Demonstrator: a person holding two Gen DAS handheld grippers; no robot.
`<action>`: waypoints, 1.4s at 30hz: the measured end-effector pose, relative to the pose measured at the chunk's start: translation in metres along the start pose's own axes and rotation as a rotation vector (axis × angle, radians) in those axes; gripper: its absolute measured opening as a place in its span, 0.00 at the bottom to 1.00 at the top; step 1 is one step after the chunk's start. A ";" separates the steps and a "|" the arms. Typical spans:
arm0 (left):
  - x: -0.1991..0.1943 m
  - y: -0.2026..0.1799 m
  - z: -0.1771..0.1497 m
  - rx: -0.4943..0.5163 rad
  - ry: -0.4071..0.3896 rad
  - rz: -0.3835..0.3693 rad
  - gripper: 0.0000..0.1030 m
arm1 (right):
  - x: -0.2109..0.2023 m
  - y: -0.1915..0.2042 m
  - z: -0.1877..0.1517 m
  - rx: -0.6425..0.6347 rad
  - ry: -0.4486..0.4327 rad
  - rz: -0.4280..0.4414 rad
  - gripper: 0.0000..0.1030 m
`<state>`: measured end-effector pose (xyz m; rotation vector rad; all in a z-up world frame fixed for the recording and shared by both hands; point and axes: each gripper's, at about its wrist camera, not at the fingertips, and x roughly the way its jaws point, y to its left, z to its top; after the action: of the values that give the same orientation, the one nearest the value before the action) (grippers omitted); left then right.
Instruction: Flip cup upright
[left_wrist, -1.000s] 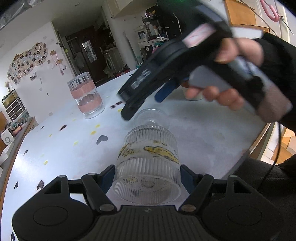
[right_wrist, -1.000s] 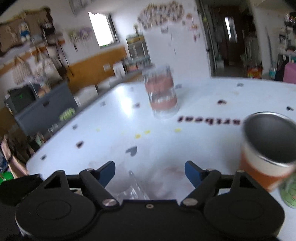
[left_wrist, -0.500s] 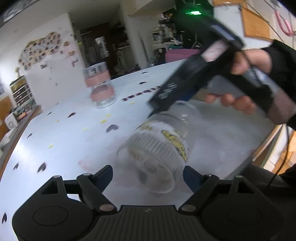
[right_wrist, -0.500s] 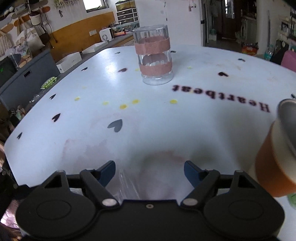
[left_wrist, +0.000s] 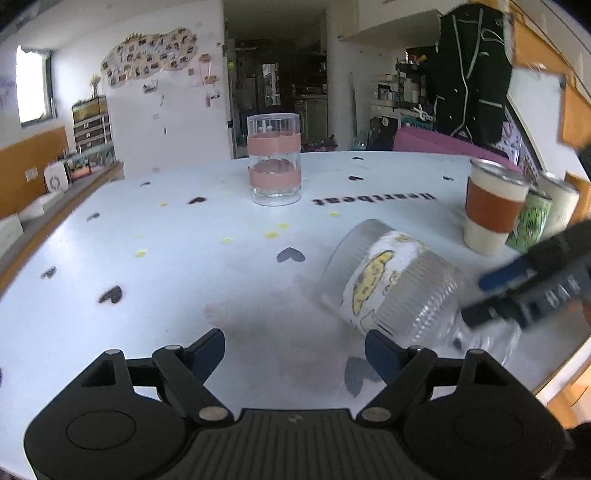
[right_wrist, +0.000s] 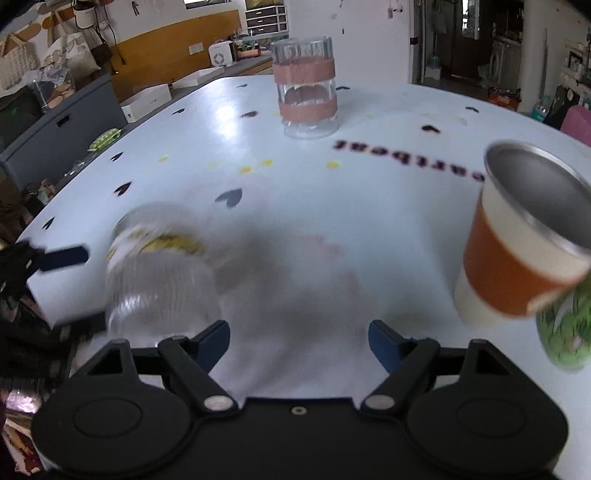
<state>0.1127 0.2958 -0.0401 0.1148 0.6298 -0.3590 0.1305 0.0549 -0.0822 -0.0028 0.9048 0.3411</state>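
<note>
Lying on its side near the front edge of the white table (left_wrist: 155, 266): ribbed glass cup (left_wrist: 399, 291) with yellow print, blurred in both views. Gaping wide with nothing between the fingers: left gripper (left_wrist: 295, 347), cup just beside its right fingertip. Likewise spread wide and holding nothing: right gripper (right_wrist: 297, 341). Standing upright toward the far edge: taped glass (left_wrist: 274, 158). Standing by the right edge: orange-banded tumbler (left_wrist: 493, 208) beside green can (left_wrist: 530, 225).
</note>
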 end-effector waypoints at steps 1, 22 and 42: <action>0.003 0.001 0.001 -0.014 0.001 -0.008 0.81 | -0.003 -0.001 -0.004 0.007 0.000 0.017 0.81; -0.026 -0.024 0.012 -0.173 -0.001 -0.293 0.73 | -0.045 -0.016 -0.005 0.263 -0.159 0.252 0.84; -0.009 -0.049 0.003 -0.141 0.032 -0.318 0.59 | 0.009 -0.026 0.026 0.535 -0.007 0.312 0.72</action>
<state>0.0900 0.2524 -0.0326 -0.1170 0.7047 -0.6187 0.1630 0.0362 -0.0770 0.6366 0.9679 0.3782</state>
